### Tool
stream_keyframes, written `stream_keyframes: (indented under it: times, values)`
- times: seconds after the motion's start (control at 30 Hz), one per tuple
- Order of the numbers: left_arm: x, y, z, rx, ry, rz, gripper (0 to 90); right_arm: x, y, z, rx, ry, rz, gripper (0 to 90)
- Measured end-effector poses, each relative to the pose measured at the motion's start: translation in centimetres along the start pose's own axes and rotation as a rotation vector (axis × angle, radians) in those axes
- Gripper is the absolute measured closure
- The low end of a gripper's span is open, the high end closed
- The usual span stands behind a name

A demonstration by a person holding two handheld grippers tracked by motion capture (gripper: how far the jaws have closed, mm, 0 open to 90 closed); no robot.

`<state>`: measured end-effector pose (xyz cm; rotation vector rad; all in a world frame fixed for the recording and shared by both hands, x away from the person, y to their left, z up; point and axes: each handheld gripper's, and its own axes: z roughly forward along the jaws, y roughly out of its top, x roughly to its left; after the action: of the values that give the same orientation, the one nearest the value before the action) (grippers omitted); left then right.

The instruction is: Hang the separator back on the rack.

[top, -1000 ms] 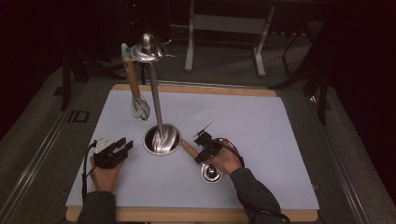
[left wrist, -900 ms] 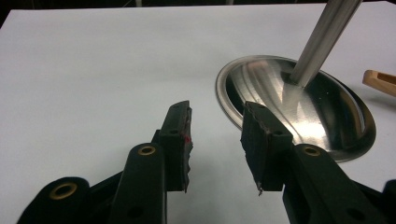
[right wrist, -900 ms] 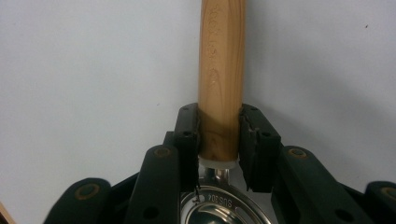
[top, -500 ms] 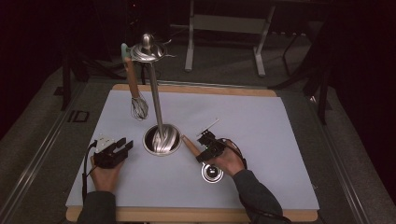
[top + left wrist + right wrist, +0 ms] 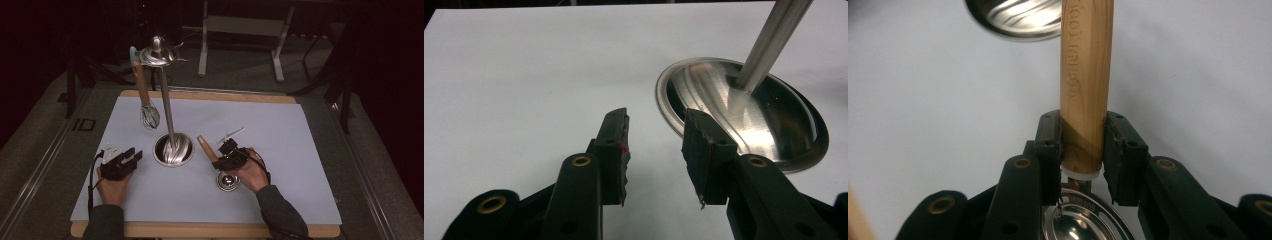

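Dark floor and shadowed furniture legs surround a wooden table covered by a pale blue-white mat; little beyond the mat can be made out.

On the mat stands a steel utensil stand, its round dished base holding nothing but the foot of its own pole. From the ring at its top a whisk with a wooden handle hangs beside the pole; how it hooks on is hard to tell against the dark.

The right gripper is clamped on the wooden handle of a ladle-like utensil, low on the handle near its white collar. Its steel bowl lies on the mat just before the right hand (in the right gripper view it is cut off at the bottom edge, half hidden behind the jaws). The handle tilts up toward the stand's base, its tip near the rim but apart from it.

The left gripper rests on the mat just left of the base, jaws parted with nothing between them, the left hand behind it. A thin pale piece juts out beyond the right gripper; what it is cannot be told.
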<state>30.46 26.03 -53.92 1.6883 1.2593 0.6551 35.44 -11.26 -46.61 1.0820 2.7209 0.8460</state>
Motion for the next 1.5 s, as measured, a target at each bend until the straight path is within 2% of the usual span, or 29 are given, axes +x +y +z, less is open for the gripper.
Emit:
stream_keyframes:
  times: [0.1,0.3,0.53,0.8,1.0,1.13,1.27,1.5]
  values:
    - [0.0,0.0,0.0,0.000,0.000,0.001,62.7,0.3,-0.1,-0.5,-0.034,-0.058,-0.016,70.9]
    - [0.0,0.0,0.0,0.000,-0.001,0.002,62.7,0.4,-0.1,-1.1,-0.065,-0.075,-0.027,70.9]
    - [0.0,0.0,0.0,0.000,0.000,0.002,62.7,0.1,0.1,-1.6,-0.073,-0.049,-0.030,70.9]
    - [0.0,0.0,0.0,-0.001,-0.001,0.002,62.7,-0.2,0.4,-2.3,-0.119,-0.018,-0.037,70.9]
    - [0.0,0.0,0.0,-0.001,-0.001,0.002,62.7,-0.6,0.8,-2.9,-0.162,0.026,-0.043,70.9]
    - [0.0,0.0,0.0,-0.001,-0.001,0.003,62.7,-0.7,1.1,-3.3,-0.206,0.059,-0.080,70.9]
    - [0.0,0.0,0.0,0.000,-0.001,0.002,62.7,-0.6,1.4,-3.8,-0.250,0.091,-0.139,70.9]
    - [0.0,0.0,0.0,-0.001,0.000,0.001,62.7,-0.3,2.3,-4.4,-0.294,0.122,-0.215,70.8]
